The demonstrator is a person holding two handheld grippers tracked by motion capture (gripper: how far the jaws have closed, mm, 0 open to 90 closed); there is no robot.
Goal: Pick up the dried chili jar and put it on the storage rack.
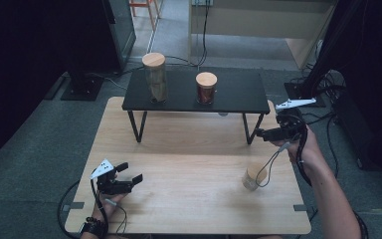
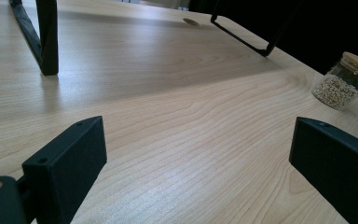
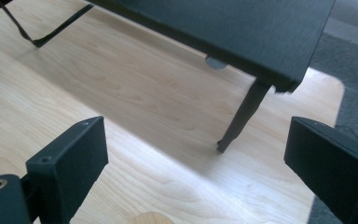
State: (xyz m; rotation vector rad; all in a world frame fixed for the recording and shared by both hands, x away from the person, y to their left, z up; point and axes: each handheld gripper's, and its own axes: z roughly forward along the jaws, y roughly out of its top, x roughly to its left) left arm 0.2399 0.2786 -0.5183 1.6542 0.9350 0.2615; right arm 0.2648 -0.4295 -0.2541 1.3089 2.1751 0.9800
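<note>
On the table [image 1: 189, 199] a grain-filled jar [image 1: 253, 177] stands lidded; both grippers' jaws gape, released.

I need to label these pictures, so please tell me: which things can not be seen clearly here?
- Small jar, high view: the right gripper's cable crosses it; contents too small.
- Same jar, left gripper view: cut off by the right edge.
- Tall jar and short jar on the black shelf: contents too dim.
- Right gripper: jaws blurred.

Lab or studio, black curtains [image 1: 25, 45], floor cables [image 1: 323, 119], staged table [image 1: 179, 209]
</note>
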